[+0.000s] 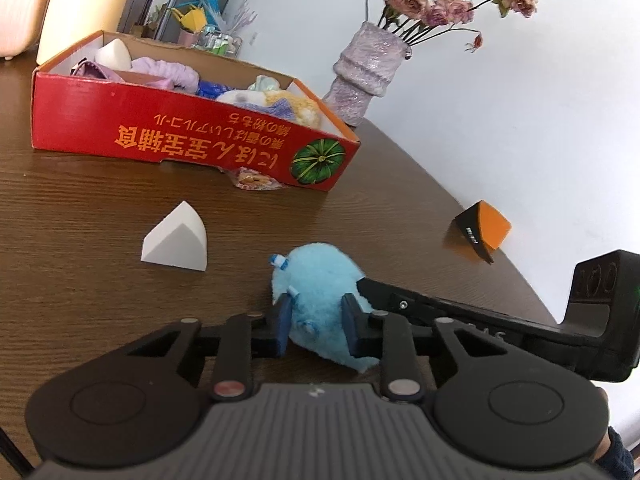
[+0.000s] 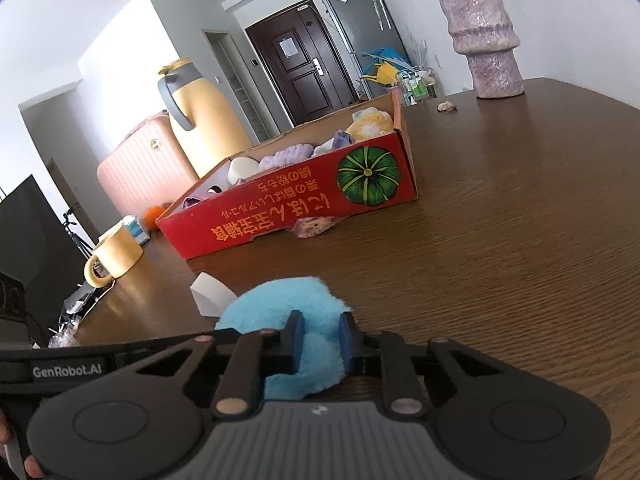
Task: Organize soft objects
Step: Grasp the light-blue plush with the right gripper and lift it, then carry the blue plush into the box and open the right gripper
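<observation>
A fluffy light-blue plush toy [image 1: 320, 300] lies on the dark brown wood-grain tabletop [image 1: 80, 208] and is gripped from two sides at once. In the left wrist view, the left tongs [image 1: 318, 324] are clamped on the toy, whose pile is pressed in by both blue pads [image 1: 285, 322]. The black arm of the right tongs [image 1: 460, 312] reaches in from 3 o'clock and meets the toy's far flank. In the right wrist view, the right tongs [image 2: 320, 336] are likewise closed on the plush toy [image 2: 296, 312], with a narrow fold of blue fluff pinched between the pads [image 2: 297, 338].

A white wedge-shaped foam sponge [image 1: 176, 240] rests on the tabletop at about 10 o'clock from the toy, near it but apart. Beyond it, at 11 o'clock, stands an open red cardboard box printed with a green pumpkin [image 1: 192, 136]; soft items in lilac, white, blue and yellow are seen inside. A small pink wrapper [image 1: 256, 180] is partly tucked under the box's near edge. An orange-and-black wedge block [image 1: 486, 228] sits at 2 o'clock near the tabletop's edge, and a lilac ribbed vase of dried pink roses [image 1: 364, 68] stands at 1 o'clock behind the box.
</observation>
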### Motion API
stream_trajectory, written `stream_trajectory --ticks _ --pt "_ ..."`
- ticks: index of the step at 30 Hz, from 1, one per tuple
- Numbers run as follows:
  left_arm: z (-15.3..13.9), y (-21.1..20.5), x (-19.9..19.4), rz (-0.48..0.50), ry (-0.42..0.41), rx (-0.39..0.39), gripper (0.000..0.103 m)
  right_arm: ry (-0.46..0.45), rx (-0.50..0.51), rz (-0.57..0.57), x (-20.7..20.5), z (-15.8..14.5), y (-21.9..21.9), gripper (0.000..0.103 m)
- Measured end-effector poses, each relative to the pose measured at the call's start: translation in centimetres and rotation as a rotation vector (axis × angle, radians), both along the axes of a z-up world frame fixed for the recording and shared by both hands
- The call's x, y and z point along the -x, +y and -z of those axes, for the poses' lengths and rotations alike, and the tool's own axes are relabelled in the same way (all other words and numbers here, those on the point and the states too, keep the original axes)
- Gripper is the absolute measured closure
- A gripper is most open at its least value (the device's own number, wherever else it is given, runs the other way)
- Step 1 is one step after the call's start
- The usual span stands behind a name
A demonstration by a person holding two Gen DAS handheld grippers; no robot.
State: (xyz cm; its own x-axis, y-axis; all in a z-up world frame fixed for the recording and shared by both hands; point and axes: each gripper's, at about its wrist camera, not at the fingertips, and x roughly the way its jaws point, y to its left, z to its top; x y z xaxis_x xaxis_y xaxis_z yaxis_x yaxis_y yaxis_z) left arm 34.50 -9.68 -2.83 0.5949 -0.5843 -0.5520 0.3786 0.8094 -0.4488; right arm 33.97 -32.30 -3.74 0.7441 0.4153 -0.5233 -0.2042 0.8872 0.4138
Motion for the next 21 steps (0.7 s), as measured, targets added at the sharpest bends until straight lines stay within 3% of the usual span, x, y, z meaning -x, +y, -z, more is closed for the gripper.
stream_trajectory --ticks 3,9,13,15,17,19,21 --pt "-0.6 0.0 1.0 0.005 -0.021 -0.010 0.082 -0.009 -0.026 -0.031 0.9 -0.6 0.4 0.101" --pt "-0.8 0.8 3.1 -0.001 -0.009 -0.018 0.086 -0.029 0.034 -0.048 2.9 -1.3 2.0 0.101" --pt "-0.2 0.9 5.4 0.042 0.021 -0.006 0.085 -0.042 0.032 -0.019 4.8 -1.2 1.6 0.091" --pt "0.2 0.4 6.5 0.077 0.013 -0.055 0.084 -0.045 0.033 0.018 5.7 -1.2 0.7 0.083" --pt "0.2 0.5 7.1 0.079 0.002 -0.053 0.084 -0.046 0.044 0.058 6.7 -1.4 -0.4 0.081" --pt "-0.5 1.3 7.3 0.071 -0.022 -0.005 0.078 -0.052 0.057 0.084 7.5 -1.6 -1.2 0.081" --pt "-1.5 2.0 7.3 0.030 -0.070 0.010 0.055 -0.057 0.053 0.103 8.4 -1.9 -1.9 0.074"
